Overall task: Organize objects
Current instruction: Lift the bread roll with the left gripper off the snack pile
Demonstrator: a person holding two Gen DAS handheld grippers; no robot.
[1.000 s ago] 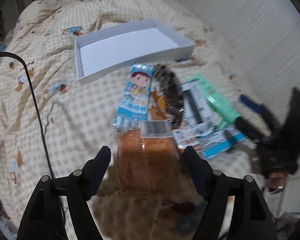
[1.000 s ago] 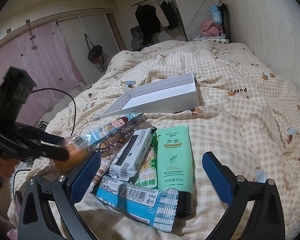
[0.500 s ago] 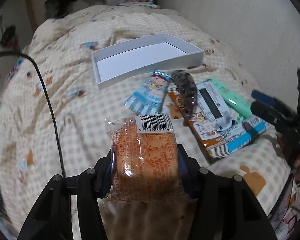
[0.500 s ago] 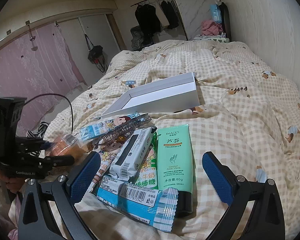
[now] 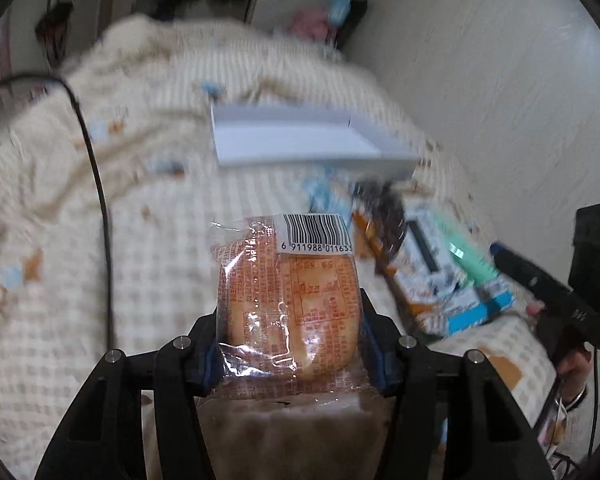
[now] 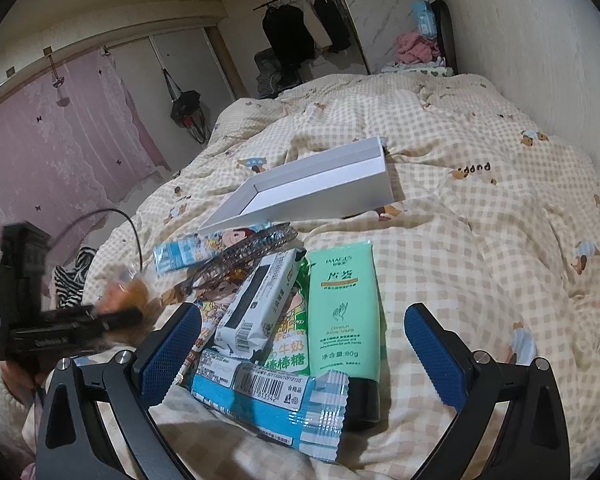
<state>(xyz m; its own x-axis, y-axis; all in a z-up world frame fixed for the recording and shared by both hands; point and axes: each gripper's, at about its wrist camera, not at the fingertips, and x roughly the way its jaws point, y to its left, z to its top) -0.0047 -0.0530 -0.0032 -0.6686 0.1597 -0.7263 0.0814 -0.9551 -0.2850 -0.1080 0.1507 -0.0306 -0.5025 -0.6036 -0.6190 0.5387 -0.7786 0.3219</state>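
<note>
The white box (image 6: 374,178) lies open on the checked quilt (image 6: 480,248) with nothing visible inside it, so the sorting looks barely begun. The left gripper (image 5: 290,344) has its jaws closed on a wrapped bread bun (image 5: 288,300), the pads pressing its two sides; the packet is off the quilt, on the near side of the box. The bun's long axis runs along the fingers, its barcode end pointing away from the gripper toward the box.

Everything else waits in a heap just in front of the box: a green aloe vera hand cream tube (image 6: 346,308) with its black cap toward the camera, a white and black packet (image 6: 260,304), a blue and white snack bar (image 6: 260,404) lying across the near edge of the heap, a cartoon candy packet (image 6: 216,244) nearest the box, and a clear dark-patterned wrapper (image 6: 248,250) beside it. The right gripper (image 6: 300,348) hangs over this heap with its jaws wide apart and nothing between them. By this reading, one item is in hand and the rest are left to place.
</note>
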